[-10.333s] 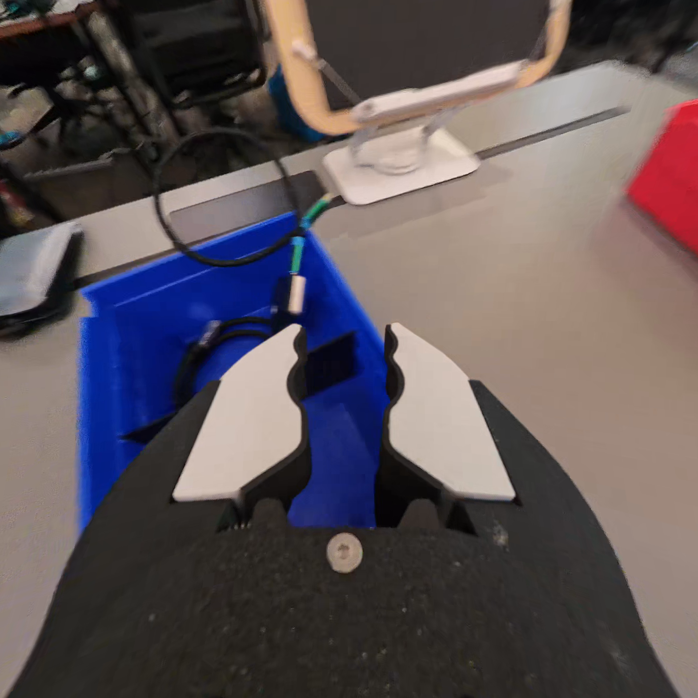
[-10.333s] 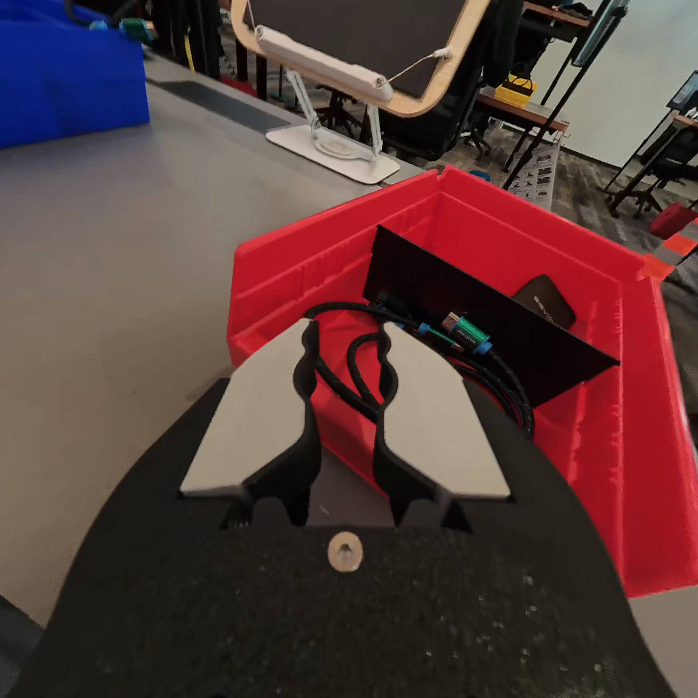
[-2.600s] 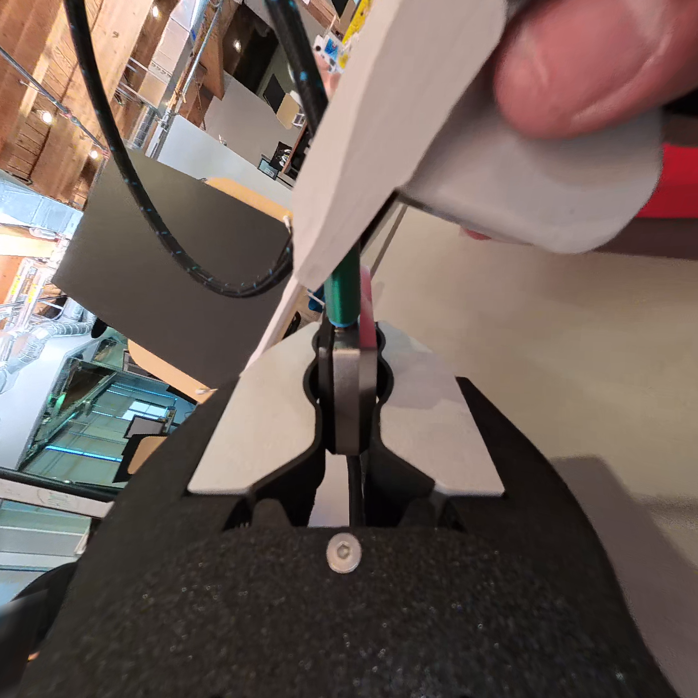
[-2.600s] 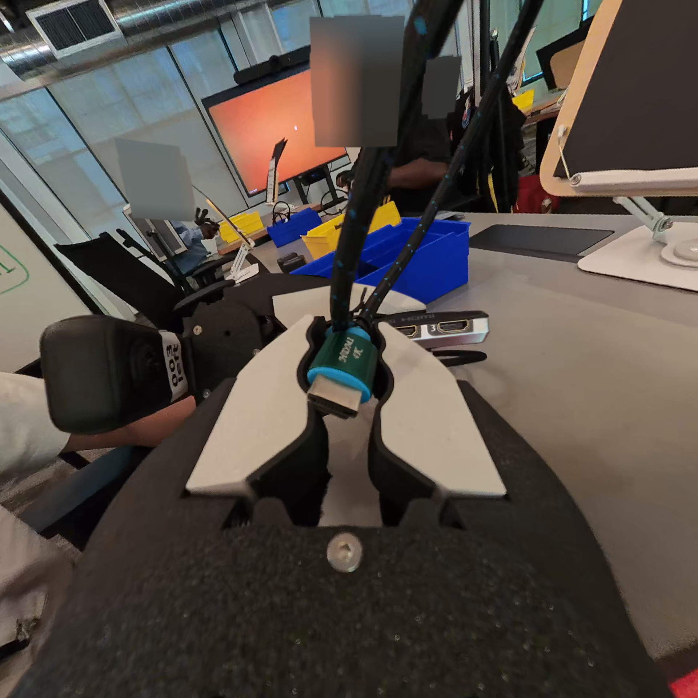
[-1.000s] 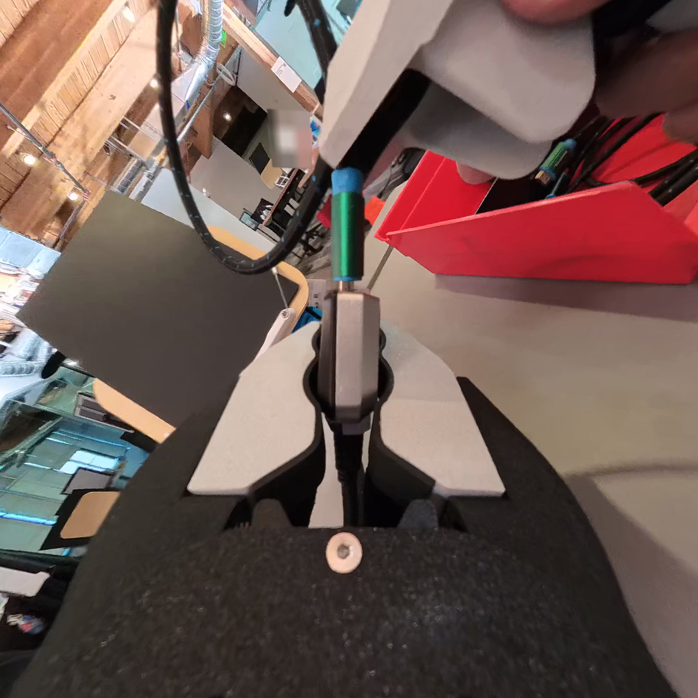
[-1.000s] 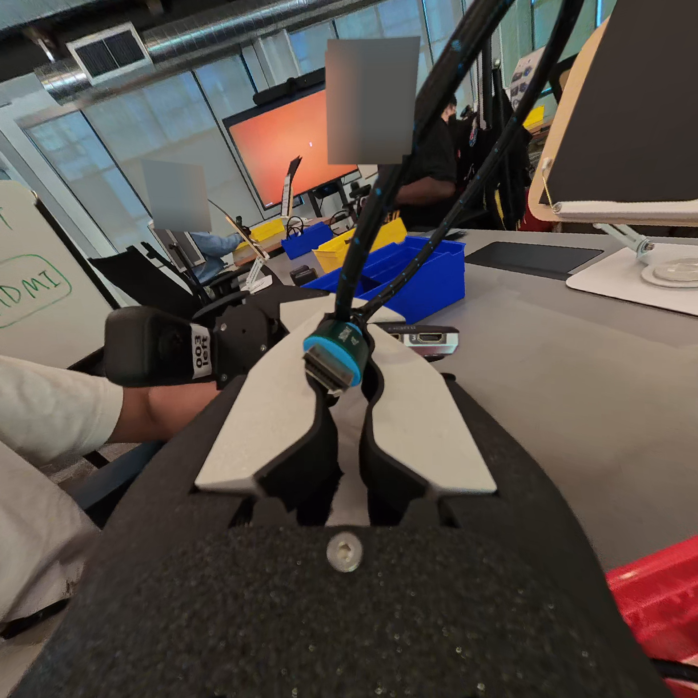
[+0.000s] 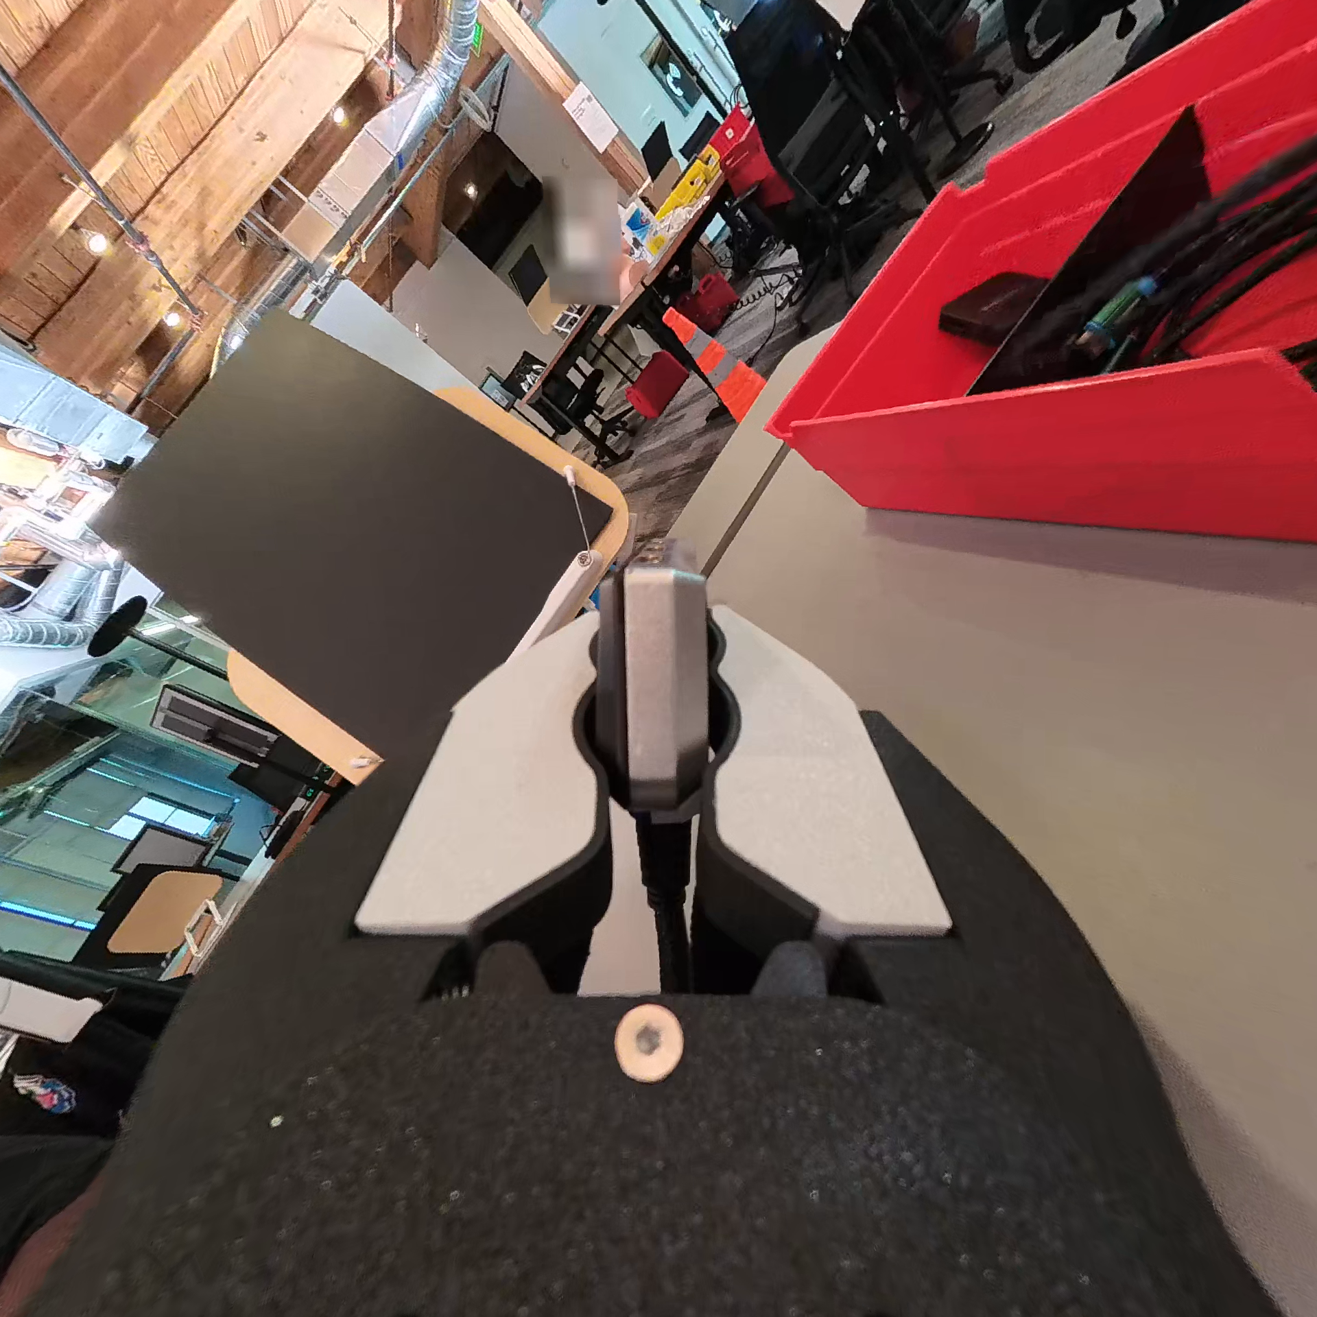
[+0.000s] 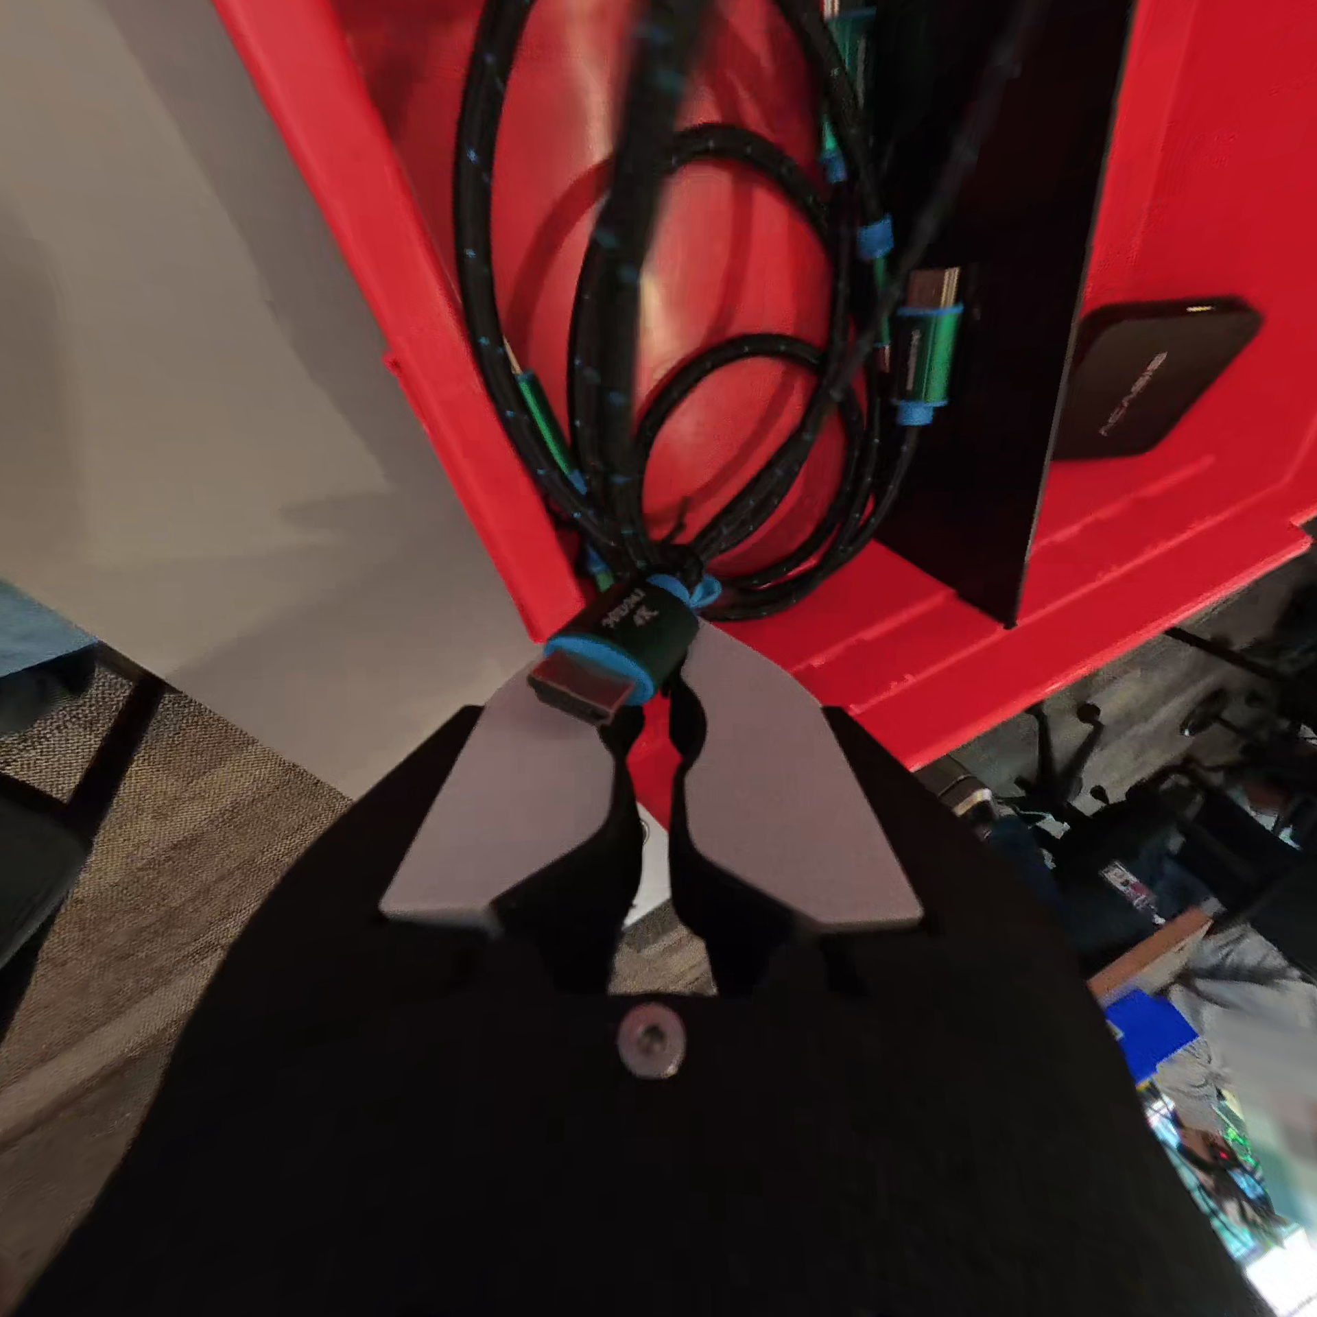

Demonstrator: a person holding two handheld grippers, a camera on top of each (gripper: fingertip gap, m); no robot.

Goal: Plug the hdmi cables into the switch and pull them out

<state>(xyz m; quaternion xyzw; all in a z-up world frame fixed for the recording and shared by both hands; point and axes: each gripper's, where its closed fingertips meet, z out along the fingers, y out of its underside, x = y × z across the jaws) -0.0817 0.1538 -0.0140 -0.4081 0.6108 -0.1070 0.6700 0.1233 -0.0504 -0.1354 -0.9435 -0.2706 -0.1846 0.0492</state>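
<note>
**Switch clamped left, cable plug pinched right**

Switch (image 7: 663, 684) sits edge-on between the fingers of my left hand-held gripper (image 7: 659, 702), pinched tight above the grey surface (image 7: 1033, 713), its black lead running back toward me. My right hand-held gripper (image 8: 645, 684) pinches an HDMI cable plug (image 8: 613, 656) at its fingertips, over the red bin (image 8: 1176, 499) holding coiled cables (image 8: 713, 356).

right gripper (image 8: 645, 684) is pinched on a green and blue HDMI plug (image 8: 618, 652) right at the red bin (image 8: 1069, 641) near edge, braided cables (image 8: 713, 442) coiled inside, looks a bit blurry tho
</note>
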